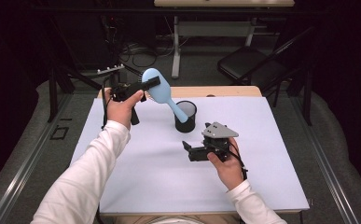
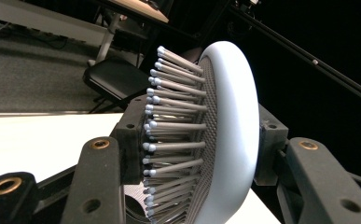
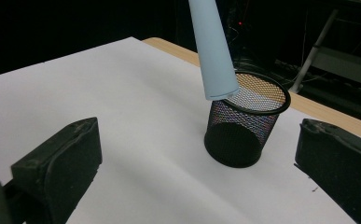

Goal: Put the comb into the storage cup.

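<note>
The table (image 1: 136, 177) carries a black mesh cup (image 1: 185, 116) just past its centre, toward 12 o'clock. The blue hairbrush (image 1: 162, 91) slants from 10 o'clock, handle tip at the cup's rim. The left gripper (image 1: 151, 84) clamps the brush head; the right gripper (image 1: 188, 150), at 5 o'clock of the cup, stands wide and holds nothing

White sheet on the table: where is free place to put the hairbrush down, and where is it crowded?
Bare: the white sheet near its front edge, and left of the mesh cup. Crowded: between the cup and the right gripper.
</note>
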`<state>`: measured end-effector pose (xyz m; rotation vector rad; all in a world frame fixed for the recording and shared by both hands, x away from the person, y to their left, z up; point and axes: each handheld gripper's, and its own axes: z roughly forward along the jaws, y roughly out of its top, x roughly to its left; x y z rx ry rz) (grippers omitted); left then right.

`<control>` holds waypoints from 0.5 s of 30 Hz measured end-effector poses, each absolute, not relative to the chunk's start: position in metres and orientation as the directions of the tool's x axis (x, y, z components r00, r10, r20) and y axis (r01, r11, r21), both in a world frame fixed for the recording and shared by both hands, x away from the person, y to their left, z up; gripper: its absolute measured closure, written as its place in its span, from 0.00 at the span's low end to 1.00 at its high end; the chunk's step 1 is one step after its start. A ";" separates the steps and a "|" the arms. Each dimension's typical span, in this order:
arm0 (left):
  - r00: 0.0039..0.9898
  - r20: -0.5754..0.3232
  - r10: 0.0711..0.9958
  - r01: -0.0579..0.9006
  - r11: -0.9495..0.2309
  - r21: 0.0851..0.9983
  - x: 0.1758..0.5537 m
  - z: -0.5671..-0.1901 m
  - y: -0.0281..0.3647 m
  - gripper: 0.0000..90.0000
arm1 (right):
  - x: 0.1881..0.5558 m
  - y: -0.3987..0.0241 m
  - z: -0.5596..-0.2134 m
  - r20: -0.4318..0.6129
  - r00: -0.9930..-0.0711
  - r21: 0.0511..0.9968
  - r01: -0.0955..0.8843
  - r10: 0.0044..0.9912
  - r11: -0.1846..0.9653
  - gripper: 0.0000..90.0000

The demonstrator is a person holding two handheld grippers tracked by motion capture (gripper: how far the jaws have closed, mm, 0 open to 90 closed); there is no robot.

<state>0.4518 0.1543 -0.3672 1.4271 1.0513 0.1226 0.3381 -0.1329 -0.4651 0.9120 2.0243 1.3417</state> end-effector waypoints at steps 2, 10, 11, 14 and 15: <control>0.572 -0.510 0.642 0.502 0.217 0.837 0.452 -0.367 0.154 0.56 | 0.338 -0.133 -0.465 -0.066 -0.626 0.931 0.240 0.777 0.273 0.00; 0.569 -0.494 0.658 0.493 0.208 0.845 0.454 -0.366 0.153 0.56 | 0.338 -0.133 -0.465 -0.066 -0.626 0.932 0.240 0.777 0.273 0.00; 0.567 -0.491 0.661 0.491 0.207 0.846 0.455 -0.365 0.153 0.56 | 0.338 -0.133 -0.465 -0.067 -0.626 0.931 0.240 0.777 0.274 0.00; 0.566 -0.484 0.667 0.486 0.204 0.850 0.456 -0.365 0.153 0.56 | 0.338 -0.133 -0.465 -0.067 -0.625 0.931 0.241 0.778 0.274 0.00; 0.567 -0.481 0.669 0.486 0.201 0.851 0.456 -0.365 0.153 0.56 | 0.338 -0.133 -0.465 -0.068 -0.625 0.931 0.240 0.777 0.274 0.00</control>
